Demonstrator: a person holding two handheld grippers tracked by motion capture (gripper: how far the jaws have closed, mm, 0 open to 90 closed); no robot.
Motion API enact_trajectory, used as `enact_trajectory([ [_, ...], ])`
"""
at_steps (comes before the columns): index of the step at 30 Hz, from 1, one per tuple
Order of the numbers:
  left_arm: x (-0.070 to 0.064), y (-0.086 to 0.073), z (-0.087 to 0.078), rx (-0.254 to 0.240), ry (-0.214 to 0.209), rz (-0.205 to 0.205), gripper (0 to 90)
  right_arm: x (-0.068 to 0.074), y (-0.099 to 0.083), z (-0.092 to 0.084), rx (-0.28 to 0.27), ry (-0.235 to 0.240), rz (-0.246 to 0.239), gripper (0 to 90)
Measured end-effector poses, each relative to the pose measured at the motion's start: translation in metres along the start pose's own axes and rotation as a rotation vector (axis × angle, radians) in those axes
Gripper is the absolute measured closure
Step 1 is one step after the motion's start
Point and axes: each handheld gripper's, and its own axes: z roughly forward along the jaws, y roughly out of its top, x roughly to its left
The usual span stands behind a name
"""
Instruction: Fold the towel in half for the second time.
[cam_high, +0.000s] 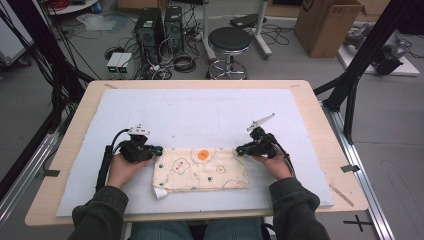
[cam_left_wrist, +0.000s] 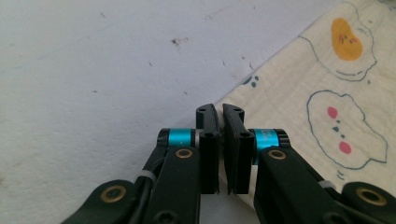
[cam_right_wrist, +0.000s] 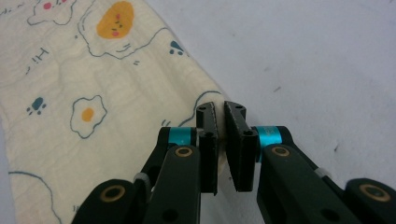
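**Mia:** Two dark green sleeves (cam_high: 100, 212) come in at the bottom of the high view. Whose are they?

**Ben:** They belong to the person at the table (cam_high: 310, 107). Each hand holds a black tool with two jaws.

**Mia:** What is between the hands?

**Ben:** It is a cream cloth (cam_high: 200, 170) with little pictures on it. I see fried eggs, small blue paw prints and an orange blob with a face. It lies folded and flat on the white mat (cam_high: 200, 112), on the side near the person, about in the middle.

**Mia:** Where is the left gripper (cam_high: 157, 149)?

**Ben:** It sits at the far left corner of the cloth. In the left gripper view, its jaws are squeezed almost together, and the corner of the cloth (cam_left_wrist: 289, 98) is pinched between them.

**Mia:** And the right gripper (cam_high: 239, 149)?

**Ben:** That one sits at the far right corner. In the right gripper view, the jaws are nearly together too, and the edge of the cloth (cam_right_wrist: 70, 107) is caught in the thin gap between them.

**Mia:** Is the cloth up in the air?

**Ben:** No, it lies flat on the mat. A small white bit sticks out at its near left corner.

**Mia:** What is behind the table?

**Ben:** A black stool (cam_high: 229, 42), two computer boxes (cam_high: 159, 27) and a brown carton (cam_high: 327, 25) stand on the floor.
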Motion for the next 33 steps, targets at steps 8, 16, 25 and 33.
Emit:
enact_trajectory([
  [8,0.004,0.016,-0.008,-0.048,0.029,0.003,85.0,-0.001,0.017,-0.010,-0.020,-0.010,-0.015,84.4],
  [16,0.010,0.034,-0.008,-0.091,0.049,-0.013,84.9,-0.016,0.036,-0.016,-0.022,-0.019,0.014,84.4],
  [25,0.021,0.047,0.004,-0.123,0.089,-0.029,85.0,-0.037,0.044,-0.018,-0.073,-0.017,0.054,84.3],
  [33,0.035,0.041,0.025,-0.106,0.092,-0.102,85.0,-0.059,0.039,0.009,-0.067,-0.035,0.147,84.4],
])
